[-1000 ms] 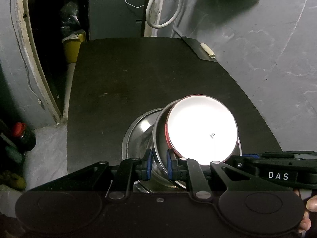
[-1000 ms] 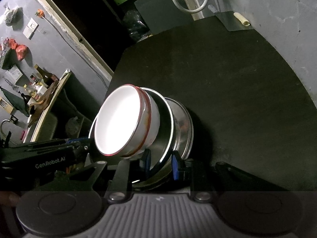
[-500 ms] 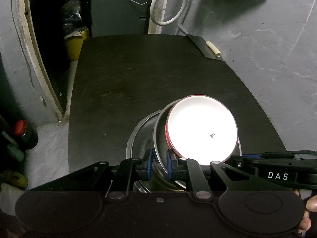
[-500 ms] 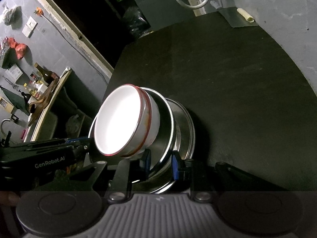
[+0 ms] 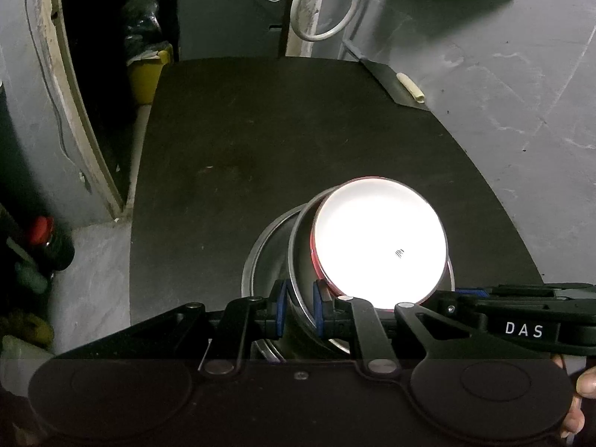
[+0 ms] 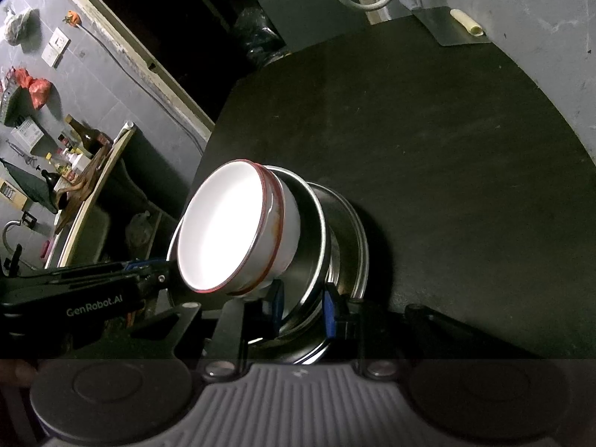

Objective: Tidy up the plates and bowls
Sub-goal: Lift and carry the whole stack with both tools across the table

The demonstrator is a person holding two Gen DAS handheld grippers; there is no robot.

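Both grippers pinch the steel dish under the white bowl

Nearest, the left gripper (image 5: 298, 310) has its blue fingers (image 5: 280, 309) pinching the rim of the upper steel dish (image 5: 302, 260). Beside it, the right gripper (image 6: 301, 311) closes its fingers (image 6: 330, 311) on the same dish's rim from the opposite side. Inside that tilted dish sits a red-rimmed white bowl (image 6: 227, 238), and a second steel dish (image 6: 352, 238) lies just beneath. Beyond them stretches the dark worktop (image 5: 260, 141), with a pale roll (image 5: 409, 86) at its far corner.

The right gripper (image 6: 301, 307) has its jaws clamped on the steel plates (image 6: 335, 238) carrying a tilted white bowl (image 6: 238, 238).
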